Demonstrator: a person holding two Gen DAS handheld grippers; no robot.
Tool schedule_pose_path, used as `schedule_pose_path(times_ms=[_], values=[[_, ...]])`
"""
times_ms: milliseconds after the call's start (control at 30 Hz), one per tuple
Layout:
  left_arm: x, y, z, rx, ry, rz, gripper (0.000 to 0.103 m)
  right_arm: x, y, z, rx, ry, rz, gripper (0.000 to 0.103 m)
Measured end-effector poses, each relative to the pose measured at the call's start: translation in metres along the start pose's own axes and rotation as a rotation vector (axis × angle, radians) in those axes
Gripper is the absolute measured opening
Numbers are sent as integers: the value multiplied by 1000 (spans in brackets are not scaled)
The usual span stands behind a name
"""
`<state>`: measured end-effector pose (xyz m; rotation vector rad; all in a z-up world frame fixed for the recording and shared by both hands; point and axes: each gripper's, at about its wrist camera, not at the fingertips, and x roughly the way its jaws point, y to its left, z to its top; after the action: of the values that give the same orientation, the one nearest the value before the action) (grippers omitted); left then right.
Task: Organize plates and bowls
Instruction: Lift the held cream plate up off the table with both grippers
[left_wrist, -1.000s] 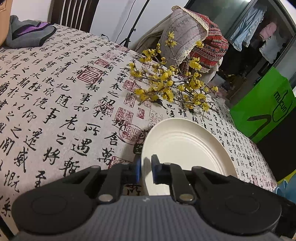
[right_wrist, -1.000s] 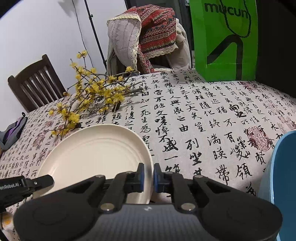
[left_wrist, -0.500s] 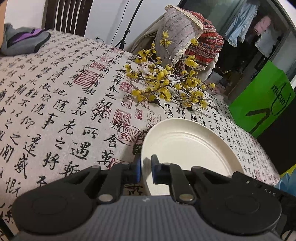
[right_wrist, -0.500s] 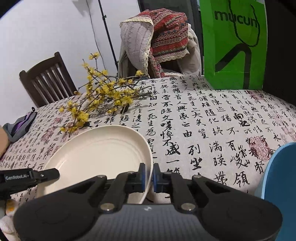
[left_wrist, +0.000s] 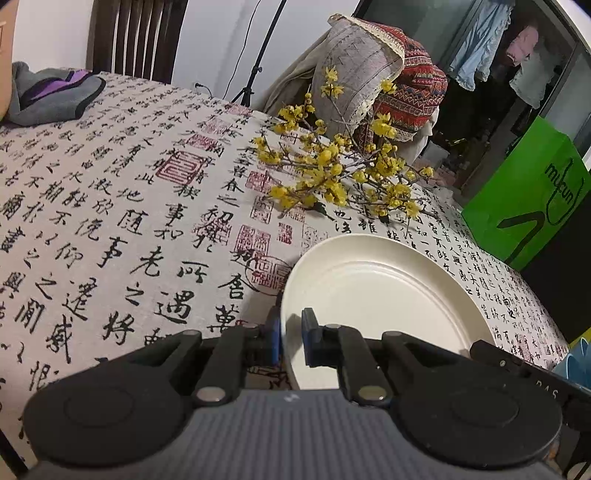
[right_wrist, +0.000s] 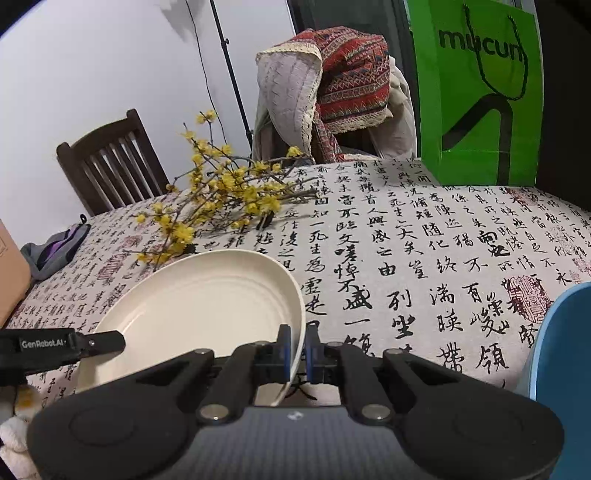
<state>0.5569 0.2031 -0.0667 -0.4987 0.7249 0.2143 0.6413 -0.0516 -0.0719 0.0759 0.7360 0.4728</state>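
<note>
I see a big table (left_wrist: 110, 192) with a cloth full of black writing. The cream plate (left_wrist: 373, 291) is above it, near the yellow flowers (left_wrist: 332, 173), and I judge it is lifted a bit off the cloth. I hold it from both sides. My left gripper (left_wrist: 291, 339) has its jaws pinched on the plate's left rim. My right gripper (right_wrist: 297, 350) has its jaws pinched on the right rim. A blue bowl (right_wrist: 561, 332) sits at the far right. To do this well, I should keep the plate flat, move both grippers together, stay clear of the flowers, and squeeze gently so the rim does not slip.
</note>
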Motion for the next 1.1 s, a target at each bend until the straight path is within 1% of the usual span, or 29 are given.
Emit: schedule_pose_path(times_ms=[167,333,500,867,1033,1100], values=[[-10,-4,4,8,-17,-6,12,-10,-1,-2,17,-22,7,8],[-26,-10,7,33,-43,-1,12,-24,2,-1,20,-43,18,8],[-44,-11,10,33,-69,-8,12,-38,7,0,19,-69,32,8],[-75,-7,4,34,-102,-19,12,-66,15,-3,36,-109,66,8],[-89,-3,2,23,-117,-41,12,-79,17,-6,49,-130,78,7],[-94,-4,0,39,-122,-32,12,-82,18,-7,60,-137,85,7]])
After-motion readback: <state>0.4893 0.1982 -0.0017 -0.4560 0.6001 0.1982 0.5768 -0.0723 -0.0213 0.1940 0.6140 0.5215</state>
